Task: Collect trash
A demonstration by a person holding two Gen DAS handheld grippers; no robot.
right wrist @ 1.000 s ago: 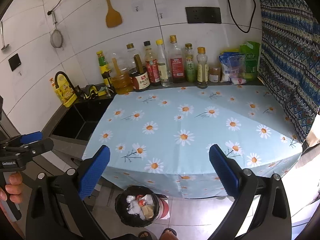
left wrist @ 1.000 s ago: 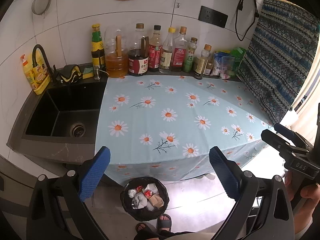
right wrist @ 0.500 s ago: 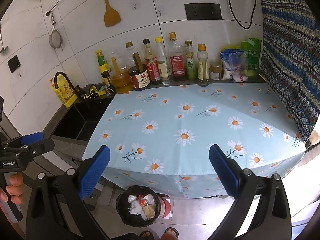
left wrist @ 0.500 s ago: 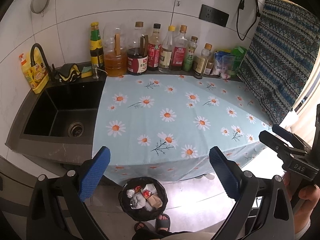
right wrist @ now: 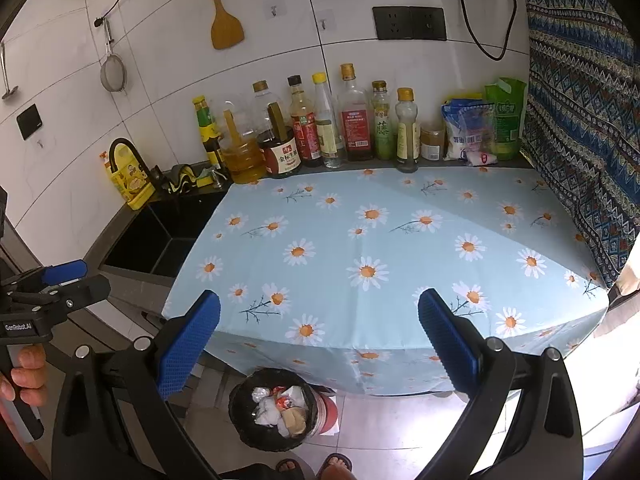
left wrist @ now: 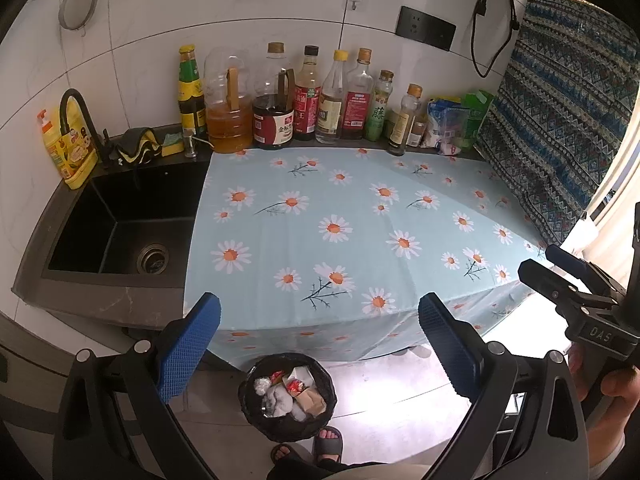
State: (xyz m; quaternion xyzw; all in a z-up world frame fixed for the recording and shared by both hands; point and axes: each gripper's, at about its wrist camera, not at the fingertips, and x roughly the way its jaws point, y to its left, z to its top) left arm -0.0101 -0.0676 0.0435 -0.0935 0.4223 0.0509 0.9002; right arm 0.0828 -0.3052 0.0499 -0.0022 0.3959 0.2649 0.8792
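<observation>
Both grippers, left (left wrist: 320, 344) and right (right wrist: 319, 340), are being held wide open and empty above the tabletop (left wrist: 360, 220); the trash (left wrist: 290, 392) is being seen directly below the fingers, already inside the bin (left wrist: 256, 404) on the floor.

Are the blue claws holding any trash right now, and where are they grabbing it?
No. The left gripper and the right gripper are both open with nothing between their fingers. The trash sits in the bin on the floor.

Condiment bottles (left wrist: 320, 100) line the wall behind a daisy tablecloth (left wrist: 340, 232), beside a black sink (left wrist: 120, 220).
</observation>
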